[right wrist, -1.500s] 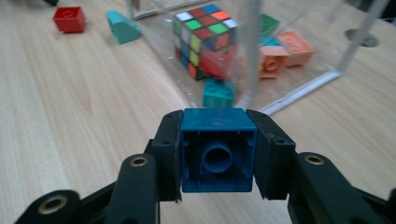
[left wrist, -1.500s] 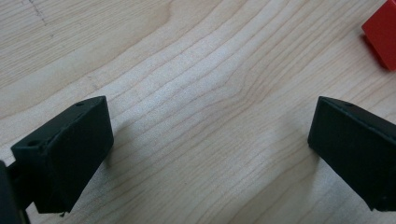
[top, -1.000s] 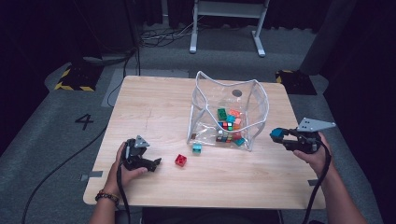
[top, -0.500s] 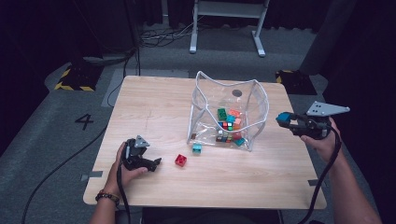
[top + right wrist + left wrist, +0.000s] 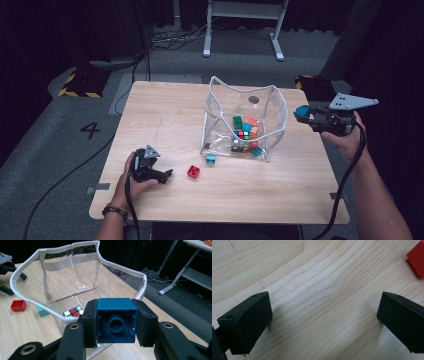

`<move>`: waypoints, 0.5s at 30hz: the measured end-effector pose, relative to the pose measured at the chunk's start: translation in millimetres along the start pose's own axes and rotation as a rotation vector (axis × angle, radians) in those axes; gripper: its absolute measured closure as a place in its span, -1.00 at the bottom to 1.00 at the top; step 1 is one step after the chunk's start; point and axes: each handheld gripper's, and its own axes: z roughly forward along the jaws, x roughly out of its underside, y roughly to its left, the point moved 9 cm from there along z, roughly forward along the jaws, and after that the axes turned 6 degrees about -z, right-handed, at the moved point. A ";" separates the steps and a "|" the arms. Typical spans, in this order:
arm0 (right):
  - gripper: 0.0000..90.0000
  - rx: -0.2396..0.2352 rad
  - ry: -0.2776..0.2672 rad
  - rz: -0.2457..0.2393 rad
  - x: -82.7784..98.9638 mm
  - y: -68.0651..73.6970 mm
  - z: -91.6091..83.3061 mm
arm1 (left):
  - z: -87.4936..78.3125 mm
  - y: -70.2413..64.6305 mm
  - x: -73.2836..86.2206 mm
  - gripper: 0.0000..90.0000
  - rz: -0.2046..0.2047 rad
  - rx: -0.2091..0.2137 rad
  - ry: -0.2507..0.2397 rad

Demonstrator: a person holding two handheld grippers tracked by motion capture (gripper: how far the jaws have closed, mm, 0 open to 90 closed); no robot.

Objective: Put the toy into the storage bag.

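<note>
- I see my right gripper at the right of the high view, up in the air just beside the clear bag
- Its jaws are squeezed on a blue block, one pad on each side; in the right gripper view the block sits low in the middle with its hollow side facing me
- The clear bag stands open in the middle of the table, with more colored blocks lying inside it
- My left gripper rests on the table at the lower left, jaws wide apart with nothing between them
- A red block lies just right of the left gripper
- A small teal block lies near the bag's front, on the wood
</note>
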 end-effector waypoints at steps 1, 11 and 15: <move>0.31 -0.002 -0.003 -0.001 -2.6 -0.2 0.4 | -0.3 0.3 -0.1 -1.00 0.000 -0.003 0.002; 0.31 -0.028 -0.015 -0.017 -27.9 0.1 12.8 | 0.1 0.8 -0.7 -1.00 0.004 -0.004 -0.002; 0.31 -0.047 -0.024 -0.019 -38.5 0.0 23.5 | 0.0 0.8 -0.7 -1.00 0.005 -0.004 -0.002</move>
